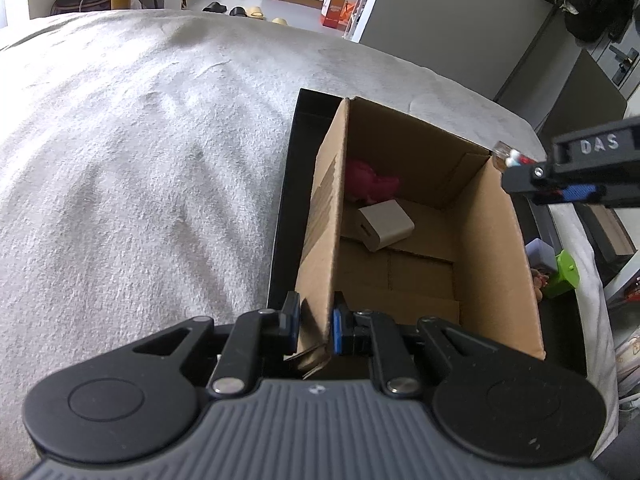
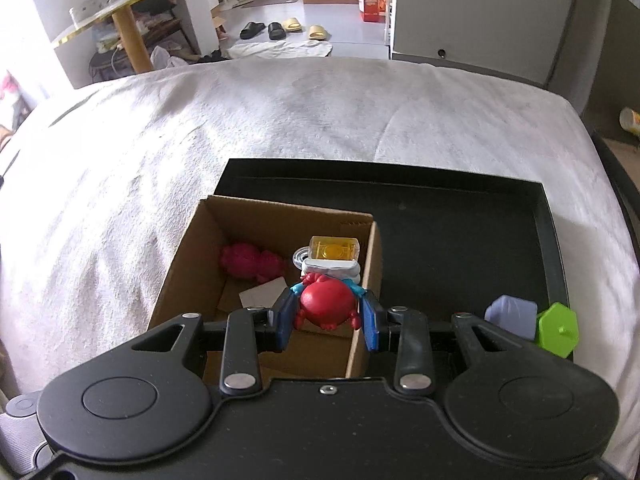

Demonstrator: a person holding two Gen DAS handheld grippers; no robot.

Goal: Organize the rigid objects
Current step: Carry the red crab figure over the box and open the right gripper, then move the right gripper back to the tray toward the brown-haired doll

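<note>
A brown cardboard box [image 1: 496, 240] stands inside a shallow black tray [image 2: 460, 240] on a white bedcover. My left gripper [image 1: 316, 326] is shut on the box's near left wall. My right gripper [image 2: 326, 320] is shut on a red crab toy [image 2: 326, 304] with a yellow cup on top and holds it above the box's right wall [image 2: 370, 264]. It also shows in the left wrist view [image 1: 520, 178] over the box's far right corner. A magenta toy [image 2: 250, 262] and a white block [image 1: 384, 222] lie in the box.
A green hexagonal piece [image 2: 558, 330] and a pale lilac block [image 2: 510, 314] lie in the tray at its right end. The white bedcover [image 1: 140, 160] spreads to the left and beyond. Slippers and an orange carton lie on the floor far behind.
</note>
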